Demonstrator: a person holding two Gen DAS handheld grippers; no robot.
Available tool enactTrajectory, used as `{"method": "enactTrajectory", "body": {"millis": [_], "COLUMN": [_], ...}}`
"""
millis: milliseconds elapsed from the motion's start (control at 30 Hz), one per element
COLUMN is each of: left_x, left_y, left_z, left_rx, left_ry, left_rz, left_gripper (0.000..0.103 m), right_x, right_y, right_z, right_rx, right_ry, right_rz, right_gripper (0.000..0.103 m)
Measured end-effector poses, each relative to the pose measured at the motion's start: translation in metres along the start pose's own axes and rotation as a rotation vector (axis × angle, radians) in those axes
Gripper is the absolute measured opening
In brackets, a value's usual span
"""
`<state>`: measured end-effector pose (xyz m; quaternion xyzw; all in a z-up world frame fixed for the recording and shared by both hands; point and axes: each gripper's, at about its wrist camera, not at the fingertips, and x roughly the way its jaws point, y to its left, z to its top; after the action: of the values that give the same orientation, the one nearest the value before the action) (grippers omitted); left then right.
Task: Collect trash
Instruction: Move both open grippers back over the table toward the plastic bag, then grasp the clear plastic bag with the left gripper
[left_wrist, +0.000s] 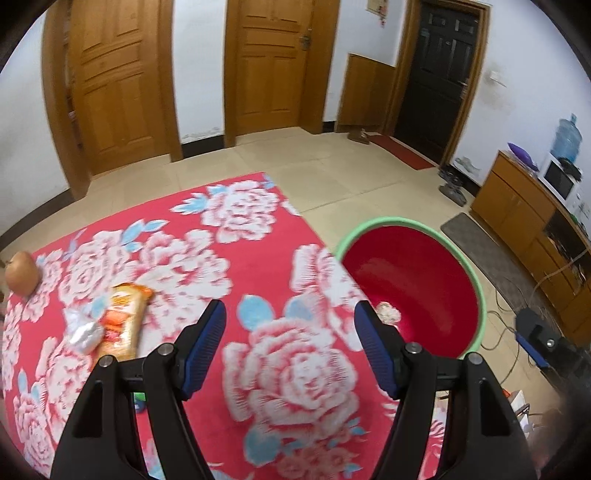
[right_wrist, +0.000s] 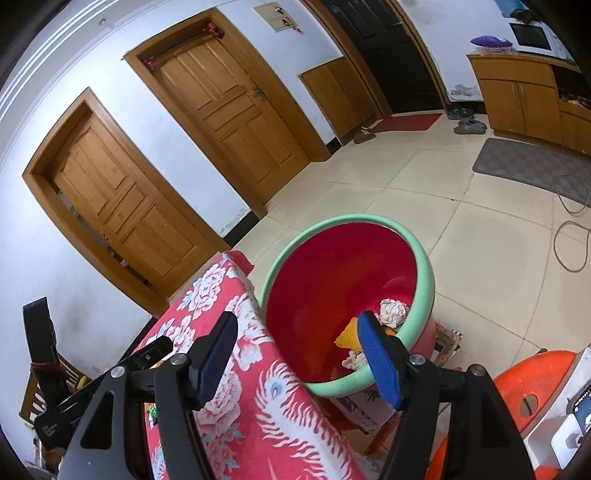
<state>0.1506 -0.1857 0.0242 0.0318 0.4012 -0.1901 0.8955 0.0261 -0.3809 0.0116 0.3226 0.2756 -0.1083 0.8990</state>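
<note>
Two grippers in view, both with jaws spread and nothing between them. Left gripper (left_wrist: 290, 325) hovering over the worktop (left_wrist: 258, 258), which is draped in a red floral cloth; right gripper (right_wrist: 297, 334) aimed past the worktop's far edge toward the basin (right_wrist: 424, 266), red inside with a green rim, standing just beyond that edge.

Already in the basin: a crumpled paper ball (right_wrist: 393, 312), an orange-yellow scrap (right_wrist: 347, 338) and a smaller pale scrap, partly hidden behind the right jaw.

Remaining on the worktop, toward its left edge:
- Snack wrapper (left_wrist: 123, 321), orange and gold, lying flat. Judged light, thin and slippery; likely to crackle and slide under a pad. Best pinched across a raised edge or the crimped end, not the flat face.
- Clear plastic wad (left_wrist: 83, 334), touching the wrapper and partly overlapping its left side. Judged very light, soft and springy; best taken through the bulk of the crumple so that the film cannot slip out.
- Round brown object (left_wrist: 22, 273), near the far left corner, blurred; possibly a fruit or an onion, cannot tell. If trash, judged firmer and heavier, prone to roll; to be gripped across its widest part.

Small green item (left_wrist: 139, 397) below the left jaw, mostly hidden; identity not determinable.
</note>
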Motion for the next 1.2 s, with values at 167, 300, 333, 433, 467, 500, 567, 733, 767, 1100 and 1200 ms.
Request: {"method": "enactTrajectory", "body": {"millis": [167,300,333,433,467,500,567,733,767,1100,1200], "left_x": [-0.006,-0.008,-0.008,-0.008,-0.007,-0.007,-0.006,0.0,0.003,0.031,0.038], "left_y": [0.032,0.065,0.072,0.096,0.104,0.111,0.127,0.164,0.17,0.207,0.208], "left_z": [-0.003,-0.005,-0.005,-0.006,-0.006,-0.007,-0.008,-0.013,-0.014,-0.031,-0.033], "left_rx": [-0.049,-0.11,-0.122,-0.162,-0.173,-0.185,-0.224,-0.322,-0.344,-0.53,-0.543], "left_ry": [-0.005,-0.006,-0.007,-0.008,-0.003,0.001,0.007,0.031,0.039,0.106,0.122], "left_rz": [0.062,0.12,0.127,0.166,0.177,0.185,0.197,0.231,0.238,0.214,0.204], "left_gripper": [0.071,0.071,0.071,0.071,0.071,0.071,0.071,0.071,0.071,0.071,0.071], "right_x": [-0.005,-0.009,-0.009,-0.009,-0.009,-0.009,-0.009,-0.006,-0.005,0.005,0.007], "right_y": [0.009,0.014,0.016,0.022,0.024,0.024,0.027,0.034,0.035,0.038,0.036], "right_z": [-0.005,-0.008,-0.009,-0.012,-0.014,-0.014,-0.017,-0.021,-0.021,-0.022,-0.022], "right_rx": [-0.027,-0.047,-0.051,-0.063,-0.067,-0.07,-0.079,-0.099,-0.103,-0.119,-0.112], "right_ry": [0.01,0.019,0.022,0.028,0.032,0.035,0.042,0.058,0.062,0.086,0.095], "right_rz": [0.001,0.0,0.0,0.0,0.001,0.001,0.001,0.0,-0.001,-0.014,-0.015], "right_gripper": [0.071,0.072,0.072,0.072,0.072,0.072,0.072,0.072,0.072,0.072,0.072]}}
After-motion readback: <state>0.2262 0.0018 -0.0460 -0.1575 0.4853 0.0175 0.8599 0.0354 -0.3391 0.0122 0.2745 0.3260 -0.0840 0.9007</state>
